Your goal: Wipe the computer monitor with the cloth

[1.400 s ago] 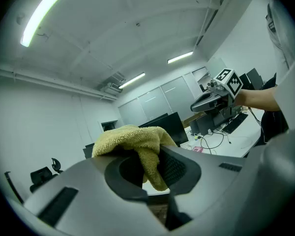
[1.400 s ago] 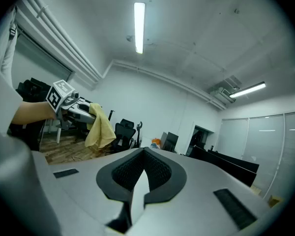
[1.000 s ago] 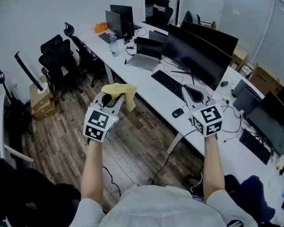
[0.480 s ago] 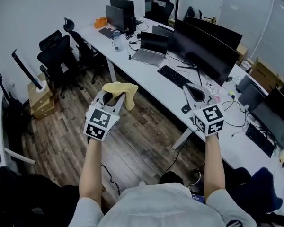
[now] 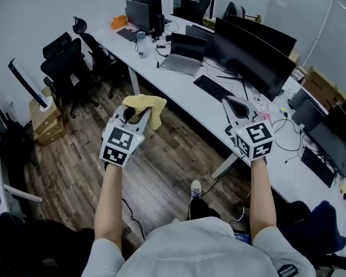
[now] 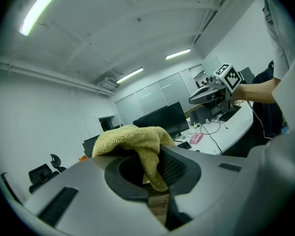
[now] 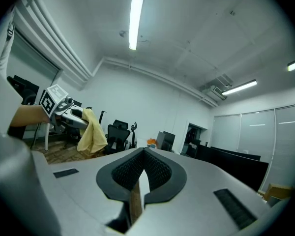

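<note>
1. Floor (image 5: pixel 155 166): brown wood planks, visible grain. It lies under both grippers in the head view.
2. Desk (image 5: pixel 174 90): long, flat, white top, running diagonally from upper left to right.
3. Monitor (image 5: pixel 248 56): wide, black, glossy, slightly curved. It stands upright on the desk, beyond the right gripper and well apart from the cloth.
4. Chairs (image 5: pixel 66 68): black, mesh-backed, grouped left of the desk.
5. Laptop (image 5: pixel 184 53): grey, lid open, on the desk left of the monitor. A flat black keyboard (image 5: pixel 213 88) lies in front of the monitor.
6. Left gripper (image 5: pixel 134 113): smooth grey shell with ribbed black pads and a marker cube at the rear. The jaws are clamped on the cloth, held in the air over the floor, short of the desk edge.
7. Right gripper (image 7: pixel 143 152): same build. The pads are pressed together with nothing between them. In the head view it sits near the desk edge, below the monitor.
8. Cloth (image 6: pixel 137 141): yellow, looped terry pile, bunched. It bulges above the left jaws and one fold hangs down between the pads. It touches neither desk nor monitor.
</note>
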The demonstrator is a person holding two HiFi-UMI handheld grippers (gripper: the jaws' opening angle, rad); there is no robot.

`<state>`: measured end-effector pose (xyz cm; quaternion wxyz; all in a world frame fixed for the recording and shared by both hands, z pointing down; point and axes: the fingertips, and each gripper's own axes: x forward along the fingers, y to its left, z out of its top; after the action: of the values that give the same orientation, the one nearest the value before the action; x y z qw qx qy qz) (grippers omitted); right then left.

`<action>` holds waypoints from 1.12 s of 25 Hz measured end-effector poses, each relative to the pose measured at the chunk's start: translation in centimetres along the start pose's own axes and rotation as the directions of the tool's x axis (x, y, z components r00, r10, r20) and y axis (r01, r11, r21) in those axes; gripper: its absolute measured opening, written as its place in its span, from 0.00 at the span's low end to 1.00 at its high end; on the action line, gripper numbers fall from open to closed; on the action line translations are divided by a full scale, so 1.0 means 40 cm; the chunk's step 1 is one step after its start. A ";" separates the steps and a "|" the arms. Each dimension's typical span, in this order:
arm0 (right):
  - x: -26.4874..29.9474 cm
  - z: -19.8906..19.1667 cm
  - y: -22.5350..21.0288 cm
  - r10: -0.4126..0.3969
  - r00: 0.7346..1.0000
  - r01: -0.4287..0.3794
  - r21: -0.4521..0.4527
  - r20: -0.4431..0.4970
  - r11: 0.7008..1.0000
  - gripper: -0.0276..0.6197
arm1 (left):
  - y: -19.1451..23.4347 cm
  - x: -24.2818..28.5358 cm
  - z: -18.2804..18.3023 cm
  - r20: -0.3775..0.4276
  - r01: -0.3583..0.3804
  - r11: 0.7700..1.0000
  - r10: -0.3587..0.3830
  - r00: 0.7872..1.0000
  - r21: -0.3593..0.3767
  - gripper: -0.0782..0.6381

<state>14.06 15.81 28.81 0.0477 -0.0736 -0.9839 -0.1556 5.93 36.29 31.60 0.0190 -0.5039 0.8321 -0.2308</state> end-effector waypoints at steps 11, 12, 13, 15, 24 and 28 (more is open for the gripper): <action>0.173 -0.022 -0.170 -0.060 0.998 0.061 -0.015 0.030 0.998 0.09 | 0.137 0.222 -0.023 0.031 -0.032 0.999 0.033 0.999 -0.036 0.19; 0.195 -0.030 -0.200 -0.067 0.997 0.068 -0.015 0.030 0.998 0.09 | 0.150 0.259 -0.019 0.034 -0.027 0.999 0.028 0.999 -0.030 0.19; 0.218 -0.036 -0.231 -0.075 0.997 0.075 -0.013 0.031 0.997 0.09 | 0.166 0.299 -0.013 0.037 -0.020 0.999 0.021 0.999 -0.025 0.19; 0.264 -0.051 -0.299 -0.091 0.995 0.091 -0.004 0.030 0.996 0.09 | 0.197 0.386 0.002 0.045 -0.006 1.000 0.007 0.999 -0.015 0.19; 0.463 -0.146 -0.641 -0.165 0.986 0.164 0.040 0.027 0.986 0.09 | 0.306 0.836 0.057 0.075 0.046 0.998 -0.044 0.996 -0.029 0.19; 0.524 -0.187 -0.774 -0.194 0.981 0.194 0.042 0.012 0.980 0.09 | 0.320 1.017 0.090 0.084 0.090 0.996 -0.088 0.993 -0.023 0.19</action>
<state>-10.98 -12.95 29.09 0.0257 0.0223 -0.9897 -0.1391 -23.73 5.43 31.41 0.0367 -0.5500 0.8103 -0.1991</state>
